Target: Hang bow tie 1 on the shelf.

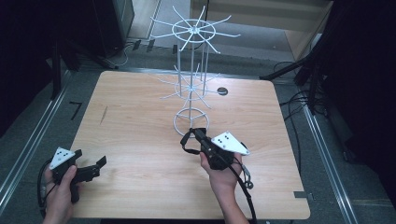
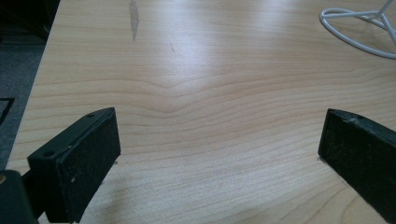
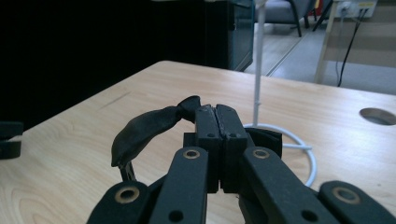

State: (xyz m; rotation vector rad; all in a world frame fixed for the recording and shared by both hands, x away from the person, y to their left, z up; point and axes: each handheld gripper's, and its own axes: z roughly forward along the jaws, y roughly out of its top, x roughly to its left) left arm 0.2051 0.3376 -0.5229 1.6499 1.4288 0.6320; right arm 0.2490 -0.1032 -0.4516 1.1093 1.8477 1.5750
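A white wire rack [image 1: 192, 70] with hooked arms on two levels stands at the middle back of the wooden table [image 1: 140, 121]. Just in front of its ring base [image 1: 191, 119], my right gripper [image 1: 195, 133] is shut on a black band [image 1: 186, 143], which hangs as a loop to the left of the jaws. In the right gripper view the pads [image 3: 216, 114] press together on the band [image 3: 144, 128], with the rack's pole [image 3: 258, 70] behind. My left gripper [image 1: 100, 163] rests near the table's front left. Its jaws [image 2: 219, 144] stand wide open over bare wood.
A round hole [image 1: 222, 91] is cut in the table to the right of the rack. The rack's ring base [image 2: 355, 32] lies far off to the upper right in the left gripper view. Dark floor and cables surround the table.
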